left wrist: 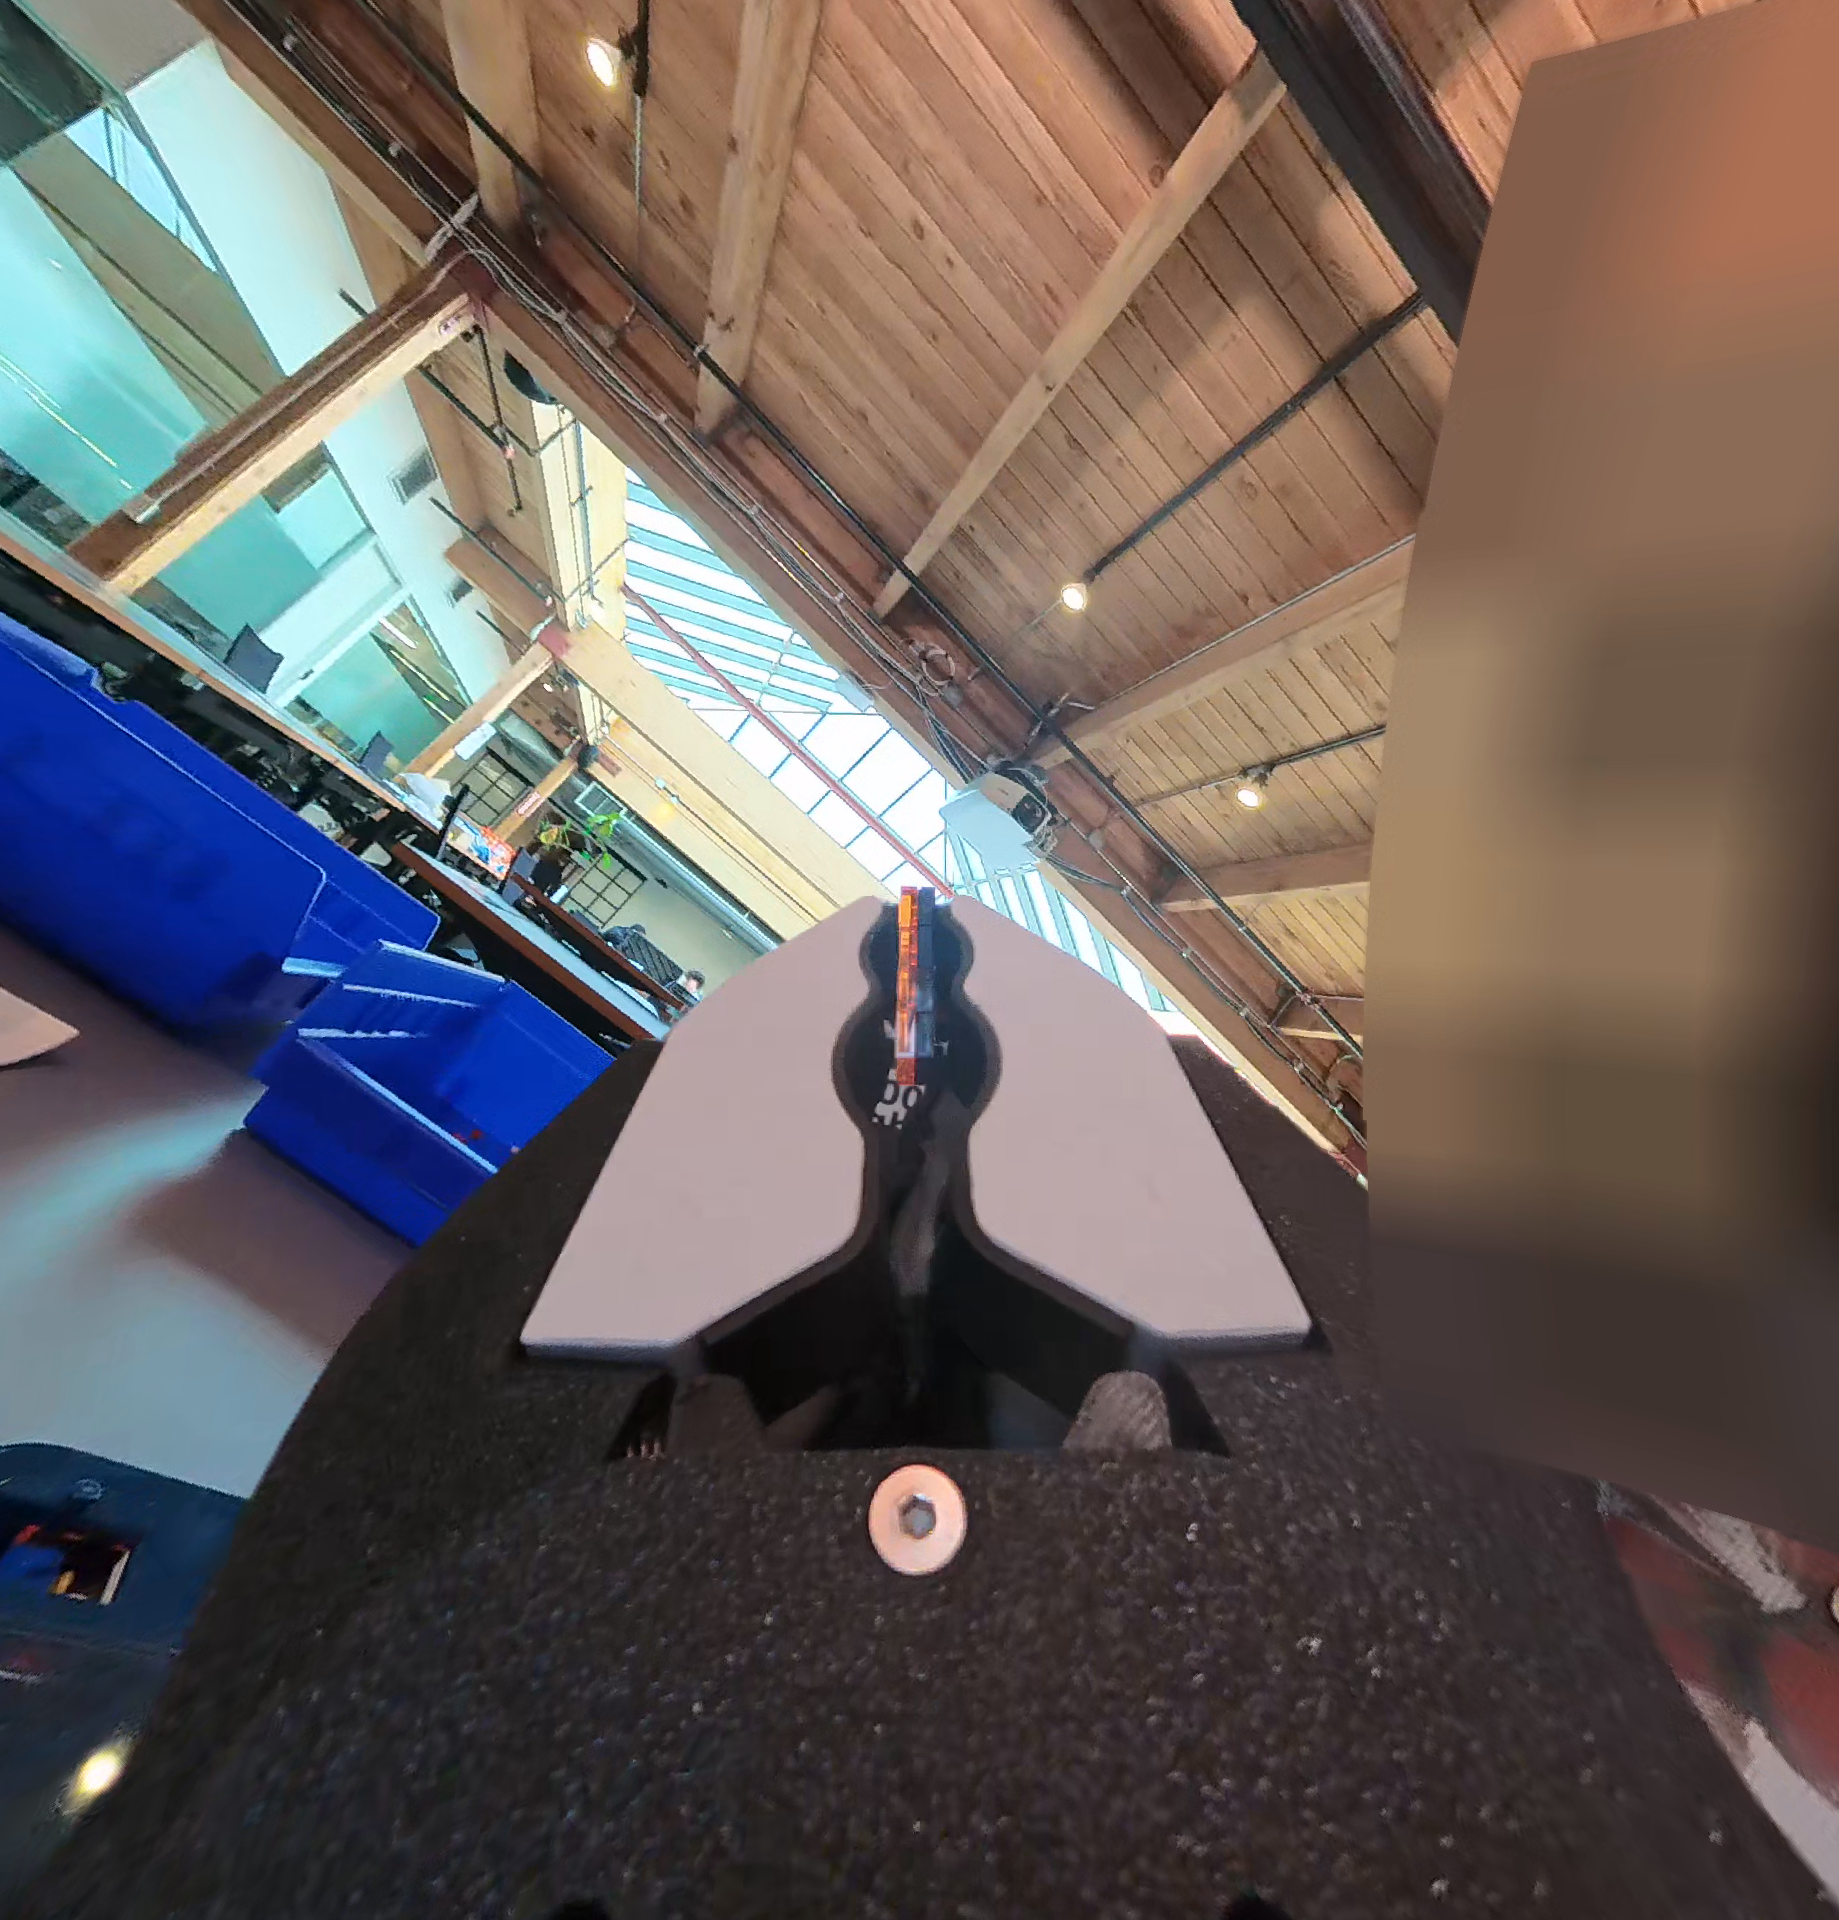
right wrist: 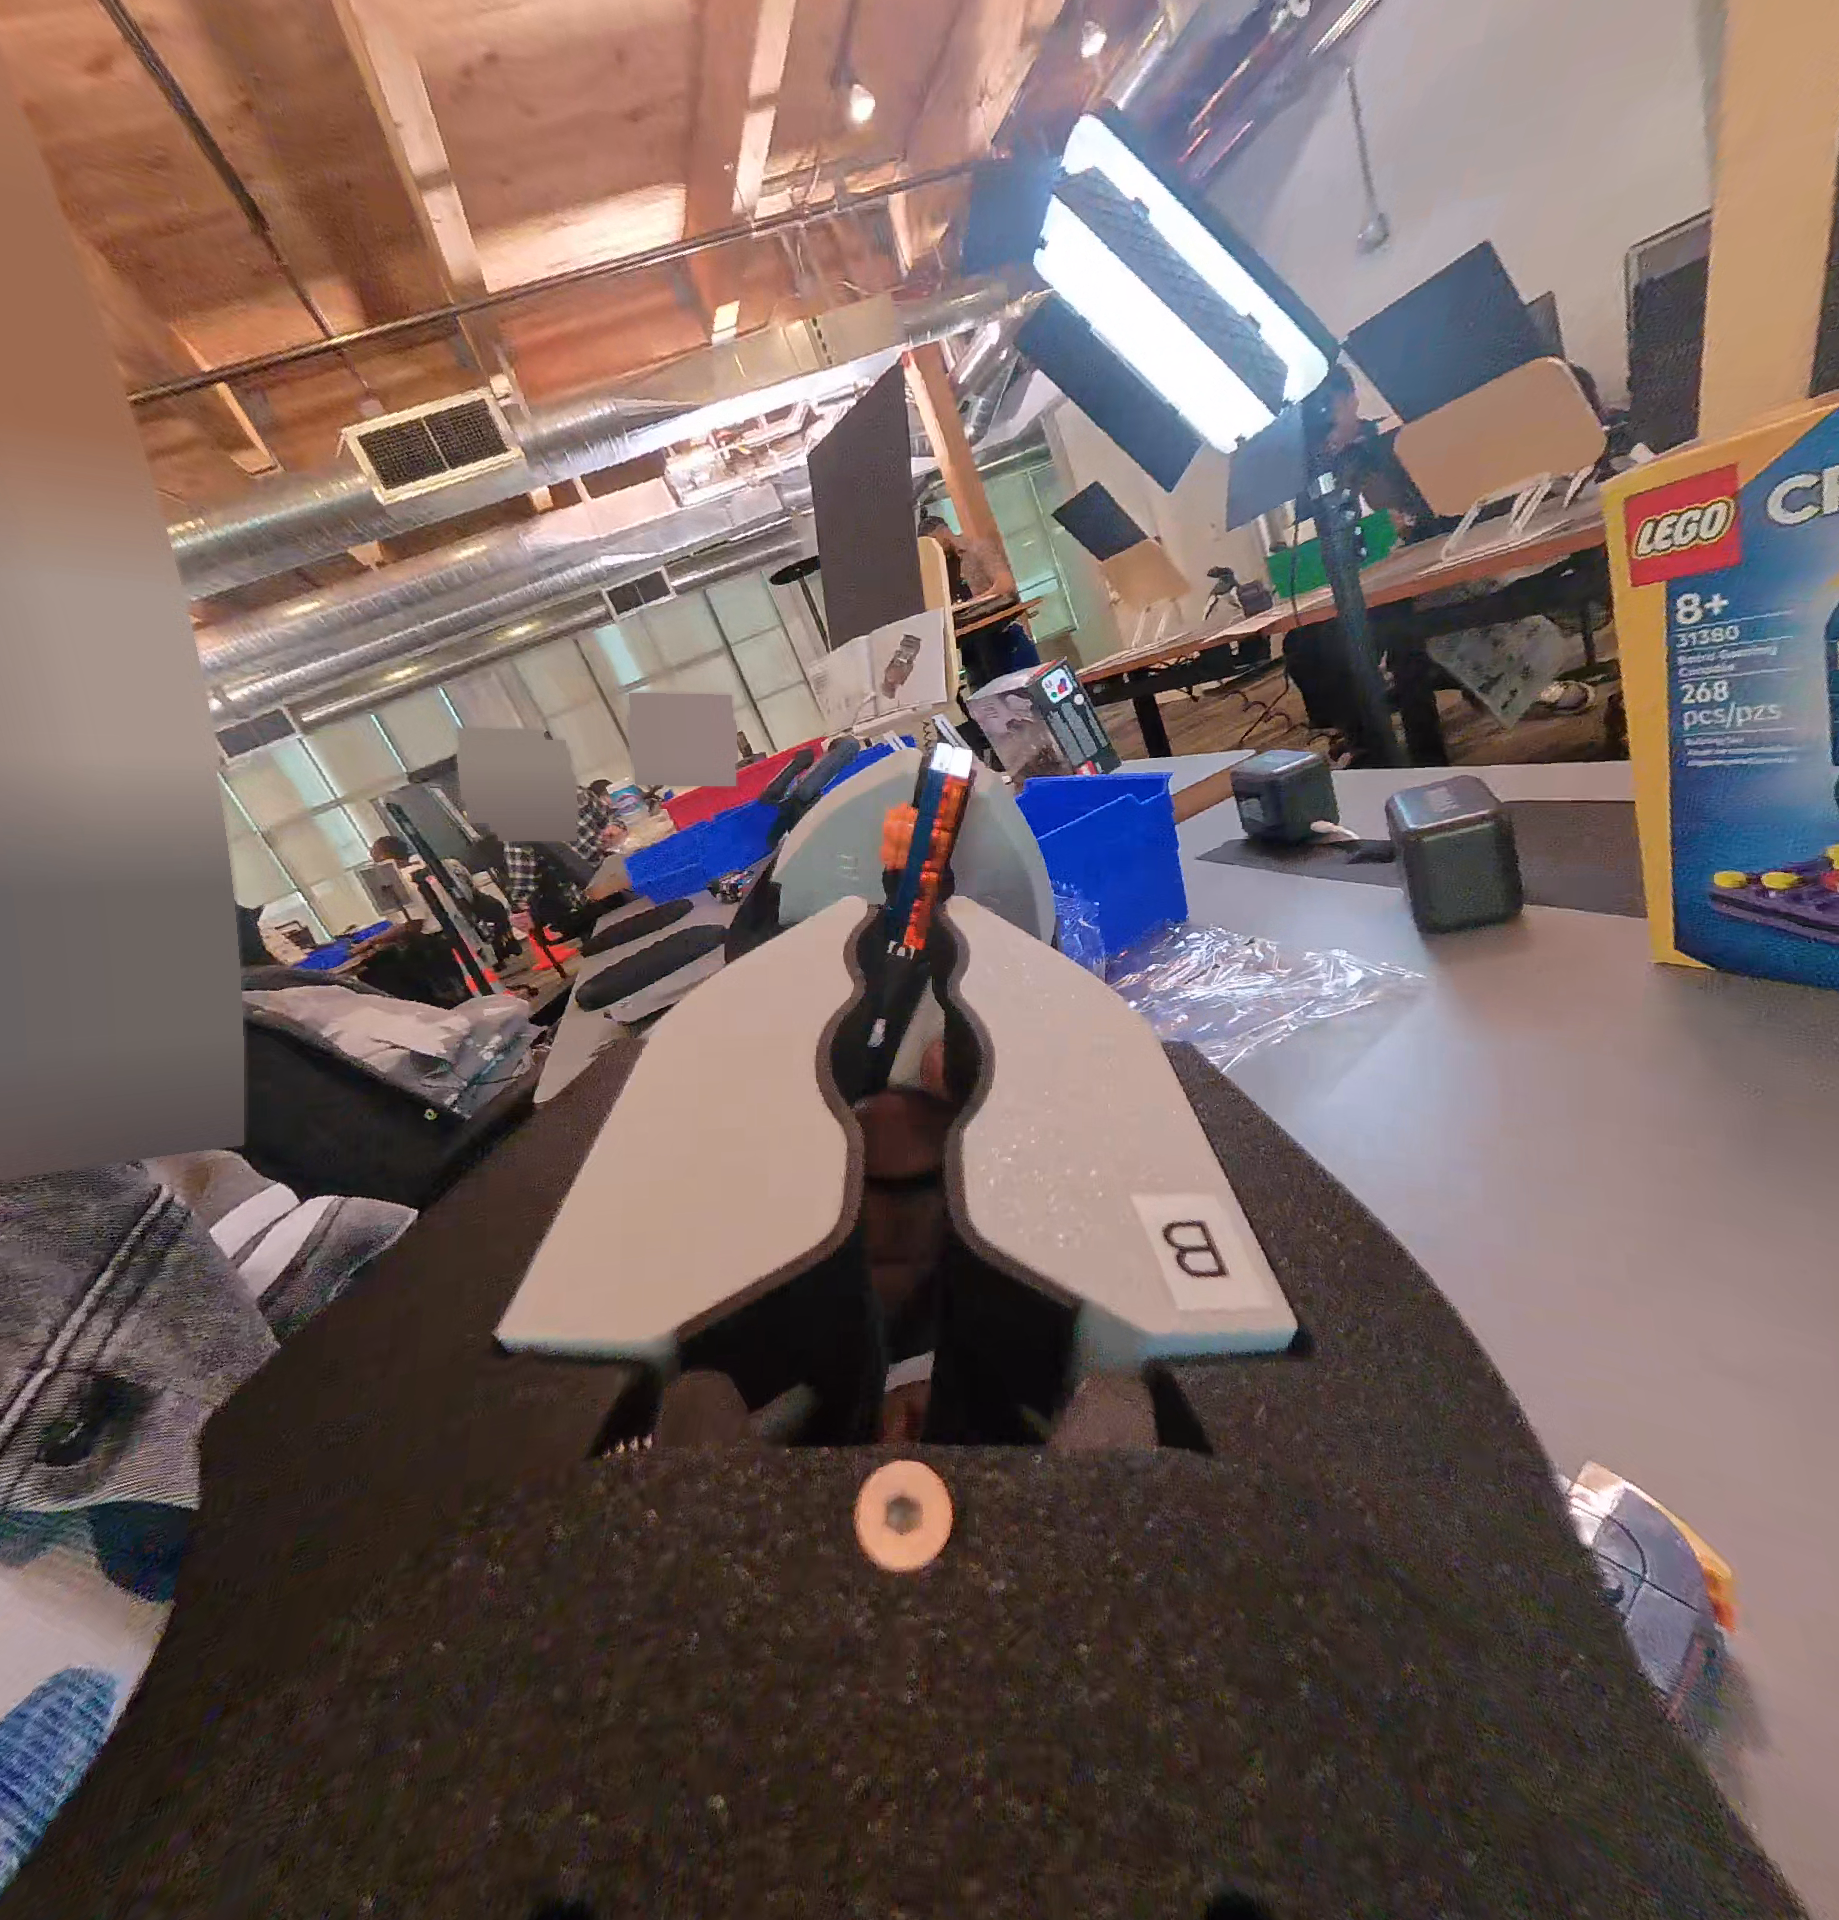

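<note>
My left gripper (left wrist: 917, 914) points up toward the wooden ceiling and is shut on a thin orange and black brick assembly (left wrist: 910, 971), seen edge-on between its grey fingertips. My right gripper (right wrist: 910, 920) is shut on a flat blue and orange brick assembly (right wrist: 925, 852), also edge-on, which sticks out beyond its tips. Just behind it in the right wrist view, the other gripper's grey fingers (right wrist: 1003, 862) close around the same piece. A hand (right wrist: 904, 1132) shows through the gap under the right jaws.
A grey table (right wrist: 1517, 1143) holds a blue bin (right wrist: 1102, 842), crumpled clear plastic (right wrist: 1237, 987), two dark cubes (right wrist: 1455, 862), and a boxed brick set (right wrist: 1767, 707) at right. Blue bins (left wrist: 427, 1081) stand left of the left gripper. Denim cloth (right wrist: 84, 1351) lies low left. My left and right fingertips are right by each other.
</note>
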`<state>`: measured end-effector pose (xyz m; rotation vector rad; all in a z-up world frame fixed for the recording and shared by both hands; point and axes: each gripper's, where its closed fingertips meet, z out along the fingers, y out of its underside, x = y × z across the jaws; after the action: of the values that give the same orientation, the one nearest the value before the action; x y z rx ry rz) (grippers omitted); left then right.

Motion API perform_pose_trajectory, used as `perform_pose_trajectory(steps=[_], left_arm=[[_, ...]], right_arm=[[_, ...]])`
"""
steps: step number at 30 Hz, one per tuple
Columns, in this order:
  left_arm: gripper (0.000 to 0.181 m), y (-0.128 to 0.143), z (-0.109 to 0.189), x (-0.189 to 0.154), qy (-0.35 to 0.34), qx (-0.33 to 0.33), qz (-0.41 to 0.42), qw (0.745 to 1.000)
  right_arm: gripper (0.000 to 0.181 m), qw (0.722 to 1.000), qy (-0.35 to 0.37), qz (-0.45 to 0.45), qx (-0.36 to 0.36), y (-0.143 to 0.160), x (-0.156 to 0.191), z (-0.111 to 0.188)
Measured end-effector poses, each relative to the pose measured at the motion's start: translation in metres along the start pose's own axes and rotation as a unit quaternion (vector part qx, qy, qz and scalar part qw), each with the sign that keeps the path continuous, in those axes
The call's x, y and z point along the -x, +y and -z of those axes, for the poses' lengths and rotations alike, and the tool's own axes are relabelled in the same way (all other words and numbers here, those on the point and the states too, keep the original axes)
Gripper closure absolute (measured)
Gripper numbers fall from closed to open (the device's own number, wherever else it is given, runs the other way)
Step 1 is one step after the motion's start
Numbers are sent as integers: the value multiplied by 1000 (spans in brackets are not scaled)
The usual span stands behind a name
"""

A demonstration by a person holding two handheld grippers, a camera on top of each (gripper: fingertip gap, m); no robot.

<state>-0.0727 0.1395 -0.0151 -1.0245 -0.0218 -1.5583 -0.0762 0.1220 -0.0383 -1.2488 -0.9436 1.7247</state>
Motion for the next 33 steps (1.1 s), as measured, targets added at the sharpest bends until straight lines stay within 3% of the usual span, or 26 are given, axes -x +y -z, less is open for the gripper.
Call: perform_pose_trajectory(steps=[6,10,16,19,23,26,33], left_arm=[[167,8,-1,1,-15,54,-50,997],[170,13,-2,-6,-4,94,-81,992],[158,22,-4,-12,1,132,-140,981],[164,18,-4,-5,-59,126,-246,959],[166,10,-3,1,-138,139,-398,896],[169,18,-6,0,-153,172,-456,860],[172,21,-6,2,-168,190,-461,850]], right_arm=[[174,996,42,73,-2,-2,-1,9],[174,996,43,81,-8,-10,6,16],[174,992,64,104,-12,-15,7,20],[174,980,113,163,-4,-18,2,23],[174,952,202,230,11,-22,-11,29],[174,937,225,265,34,-18,-13,27],[174,936,217,274,40,-14,-8,22]])
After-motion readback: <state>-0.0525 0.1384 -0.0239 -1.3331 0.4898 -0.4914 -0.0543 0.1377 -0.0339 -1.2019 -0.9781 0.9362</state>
